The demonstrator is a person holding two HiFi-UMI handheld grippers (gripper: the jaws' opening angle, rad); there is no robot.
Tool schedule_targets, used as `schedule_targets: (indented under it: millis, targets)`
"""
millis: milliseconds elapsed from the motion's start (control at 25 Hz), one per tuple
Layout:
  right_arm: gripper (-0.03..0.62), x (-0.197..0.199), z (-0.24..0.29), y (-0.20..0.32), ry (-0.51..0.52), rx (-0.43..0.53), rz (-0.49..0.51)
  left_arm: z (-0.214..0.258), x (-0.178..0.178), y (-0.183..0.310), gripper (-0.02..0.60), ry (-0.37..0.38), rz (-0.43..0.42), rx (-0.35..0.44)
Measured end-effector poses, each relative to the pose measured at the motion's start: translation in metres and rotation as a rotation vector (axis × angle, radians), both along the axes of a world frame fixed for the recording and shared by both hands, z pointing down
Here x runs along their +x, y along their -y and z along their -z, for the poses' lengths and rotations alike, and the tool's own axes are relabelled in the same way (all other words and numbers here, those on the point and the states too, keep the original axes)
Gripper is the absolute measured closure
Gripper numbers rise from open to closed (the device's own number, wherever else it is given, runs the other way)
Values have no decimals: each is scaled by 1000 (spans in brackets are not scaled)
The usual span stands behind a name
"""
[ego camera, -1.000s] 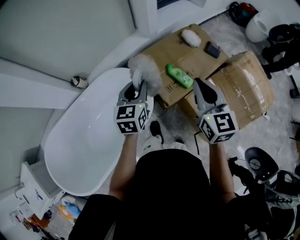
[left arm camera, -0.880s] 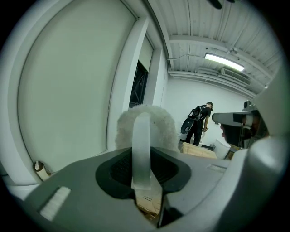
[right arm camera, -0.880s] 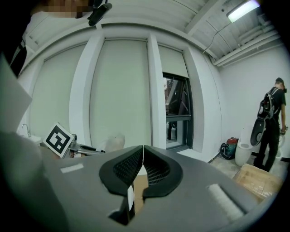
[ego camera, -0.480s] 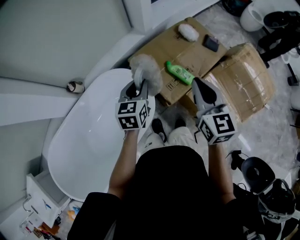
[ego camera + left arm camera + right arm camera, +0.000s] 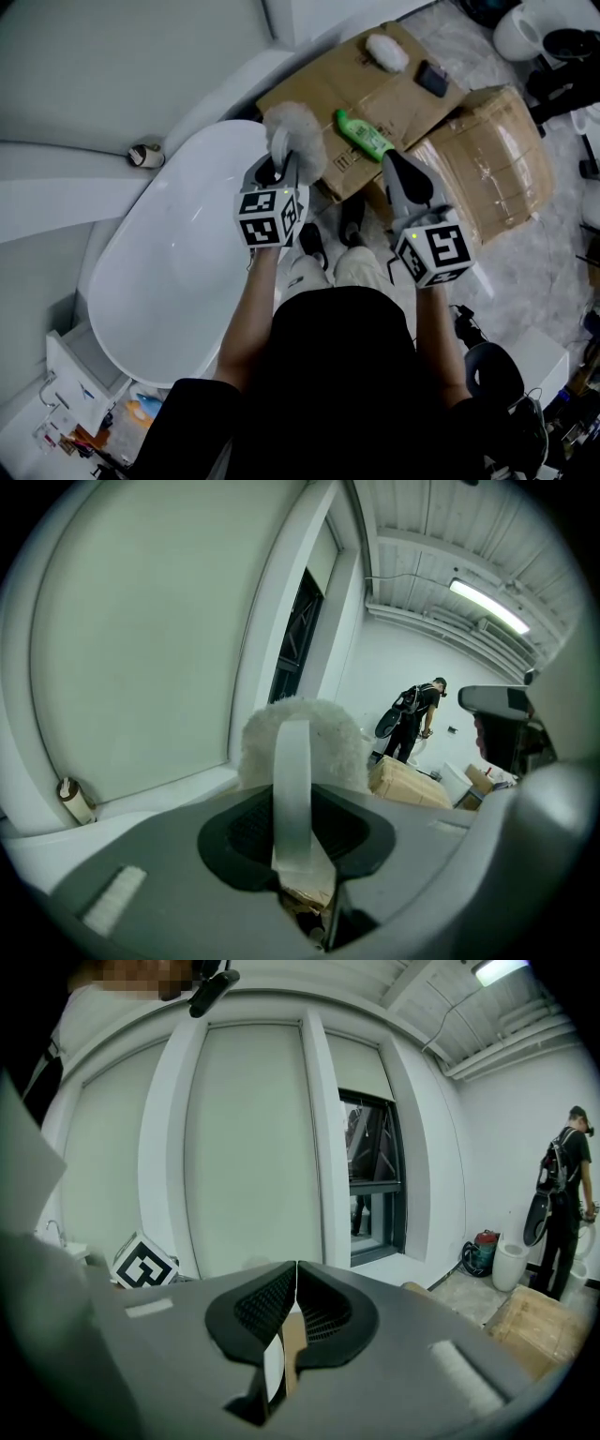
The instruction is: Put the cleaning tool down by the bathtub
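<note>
A fluffy white cleaning tool with a white band handle sits between the jaws of my left gripper, which is shut on that band. In the head view the tool hangs over the gap between the end of the white bathtub and a cardboard box. In the left gripper view the fluffy head stands up just past the left gripper. My right gripper is shut and empty over the cardboard; in the right gripper view, the right gripper has its jaws touching.
A green bottle, a white fluffy pad and a small black item lie on the flat cardboard. A wrapped box stands at the right. A small roll rests on the ledge. A person stands far off.
My left gripper has come down a little with the cleaning tool, still near the tub's end. My right gripper has shifted slightly over the cardboard.
</note>
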State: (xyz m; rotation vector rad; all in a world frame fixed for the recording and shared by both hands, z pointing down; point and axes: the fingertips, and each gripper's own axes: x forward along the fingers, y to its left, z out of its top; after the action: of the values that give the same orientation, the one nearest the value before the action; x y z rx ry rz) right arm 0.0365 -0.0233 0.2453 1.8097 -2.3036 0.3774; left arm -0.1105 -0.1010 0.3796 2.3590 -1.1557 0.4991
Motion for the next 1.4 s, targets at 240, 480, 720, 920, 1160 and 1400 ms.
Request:
schedule_targets:
  millis: [240, 480, 720, 920, 1160, 1400]
  targets:
    - [583, 5, -10, 25, 6, -22, 49, -24, 9, 16, 495, 28, 33, -47]
    - [583, 20, -33, 53, 19, -72, 98, -55, 24, 36, 495, 59, 69, -105]
    - [583, 40, -61, 75, 38, -130, 139, -86, 41, 56, 495, 85, 109, -156]
    - [583, 54, -81, 93, 55, -165, 176, -111, 55, 71, 495, 115, 132, -189]
    - [583, 67, -102, 112, 69, -199, 223, -142, 73, 83, 495, 136, 155, -228]
    - [583, 73, -123, 123, 74, -224, 265, -170, 84, 92, 495, 165, 169, -260]
